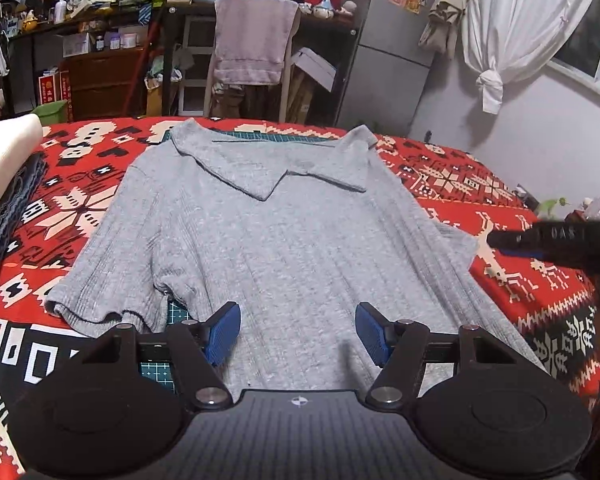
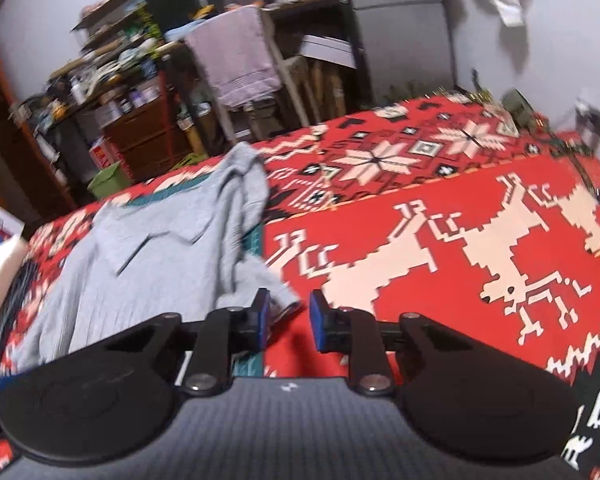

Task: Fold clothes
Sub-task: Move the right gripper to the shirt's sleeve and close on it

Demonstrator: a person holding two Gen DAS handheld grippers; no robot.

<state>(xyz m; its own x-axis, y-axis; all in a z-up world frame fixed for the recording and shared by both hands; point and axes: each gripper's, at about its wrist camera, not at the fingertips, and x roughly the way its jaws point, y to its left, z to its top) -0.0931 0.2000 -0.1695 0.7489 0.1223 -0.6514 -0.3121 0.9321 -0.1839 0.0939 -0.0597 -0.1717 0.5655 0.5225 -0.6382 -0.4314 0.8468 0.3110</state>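
A heather-grey ribbed knit collared shirt [image 1: 284, 240] lies on a red woven cloth [image 1: 500, 200] patterned with cream snowflakes, deer and black bands, over a green gridded cutting mat [image 1: 178, 312], while each black tool [image 1: 298, 334] carries blue ridged pads [image 1: 224, 332].

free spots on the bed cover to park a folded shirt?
Widest bare stretch: the red patterned cover right of the grey shirt, reaching its far and right edges. A narrower strip lies left of the shirt's sleeve, bordered by stacked fabric at the cover's left edge. Crowded: the middle, under the spread shirt, and small clutter at the far right corner.
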